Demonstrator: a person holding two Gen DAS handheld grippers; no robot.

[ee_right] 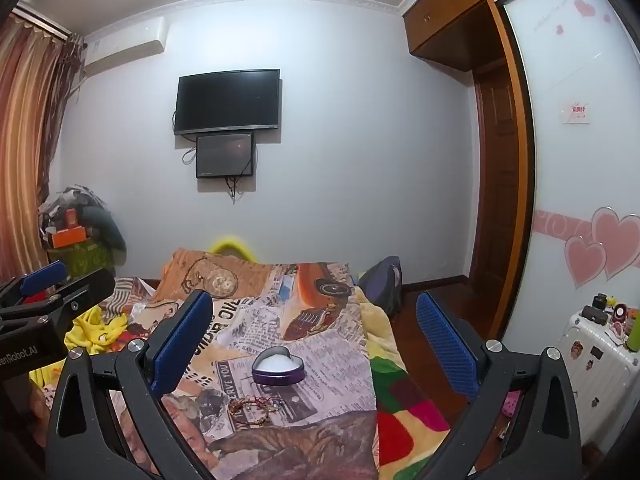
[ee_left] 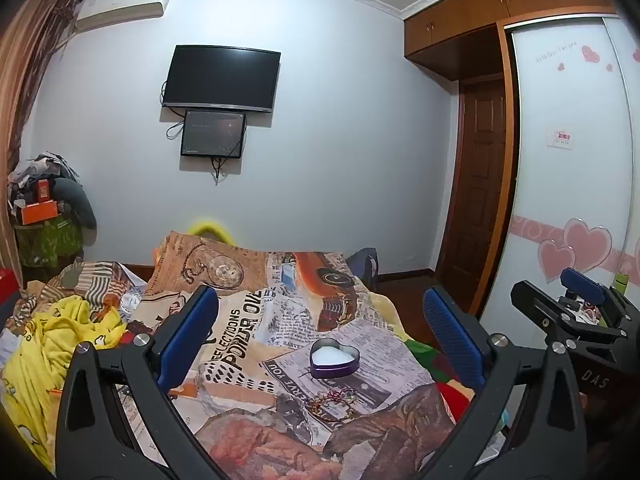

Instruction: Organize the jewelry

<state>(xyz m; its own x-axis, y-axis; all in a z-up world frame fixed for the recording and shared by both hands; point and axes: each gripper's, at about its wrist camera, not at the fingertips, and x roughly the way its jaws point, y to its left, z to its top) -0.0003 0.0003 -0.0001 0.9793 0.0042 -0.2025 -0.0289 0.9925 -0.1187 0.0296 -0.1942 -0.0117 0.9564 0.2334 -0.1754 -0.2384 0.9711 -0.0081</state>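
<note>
A purple heart-shaped tin (ee_left: pixel 334 363) with white lining lies open on the newspaper-print blanket (ee_left: pixel 248 312). Just in front of it lies a tangle of red and beaded bracelets (ee_left: pixel 334 402). My left gripper (ee_left: pixel 320 332) hovers above the bed, open wide, with nothing between its blue pads. In the right wrist view the same tin (ee_right: pixel 278 367) and bracelets (ee_right: pixel 256 410) lie ahead. My right gripper (ee_right: pixel 314 336) is also open and empty. Each gripper shows at the edge of the other's view: the right gripper (ee_left: pixel 580 300), the left gripper (ee_right: pixel 44 284).
Crumpled yellow clothing (ee_left: pixel 52 344) lies on the bed's left side. A colourful blanket (ee_right: pixel 400 408) hangs at the bed's right edge. A white suitcase (ee_right: pixel 596 356) with small items stands by the wardrobe. A backpack (ee_right: pixel 384 284) sits beyond the bed. A TV (ee_left: pixel 222 78) hangs on the far wall.
</note>
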